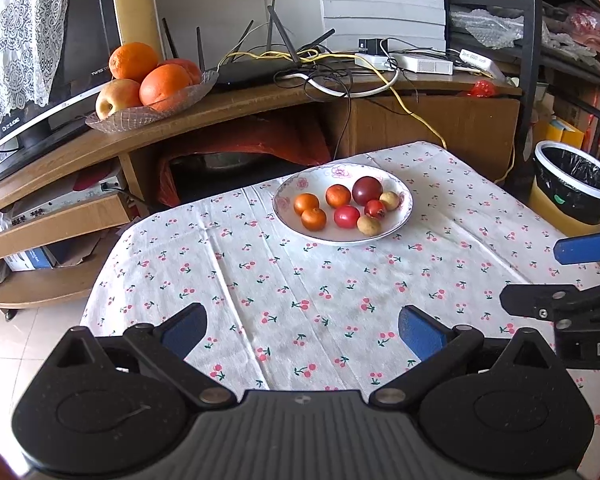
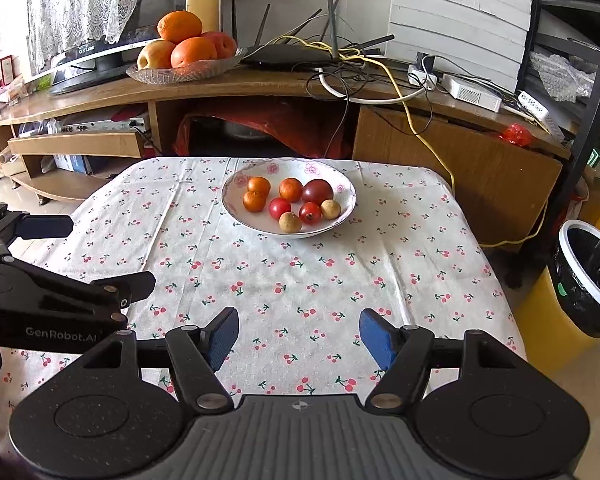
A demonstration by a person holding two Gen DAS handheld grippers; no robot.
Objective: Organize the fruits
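A white floral bowl (image 1: 400, 220) (image 2: 342, 184) stands at the far side of the cherry-print tablecloth (image 1: 300, 280) (image 2: 300, 272). In it lie several small fruits: orange ones (image 1: 306, 203) (image 2: 259, 186), red ones (image 1: 347, 216) (image 2: 279, 207), a dark purple one (image 1: 367, 190) (image 2: 317, 192) and tan ones (image 1: 368, 225) (image 2: 290, 223). My left gripper (image 1: 302, 330) hovers open over the near cloth, nothing between its blue pads. My right gripper (image 2: 299, 336) is open too, well short of the bowl. Each gripper shows at the edge of the other's view.
Behind the table a wooden TV stand (image 1: 236, 104) (image 2: 260, 84) carries a glass dish (image 1: 112, 122) (image 2: 180, 74) of big oranges and apples, a router (image 1: 256, 70) and tangled cables. A lined waste bin (image 1: 576, 184) (image 2: 590, 276) stands at the right.
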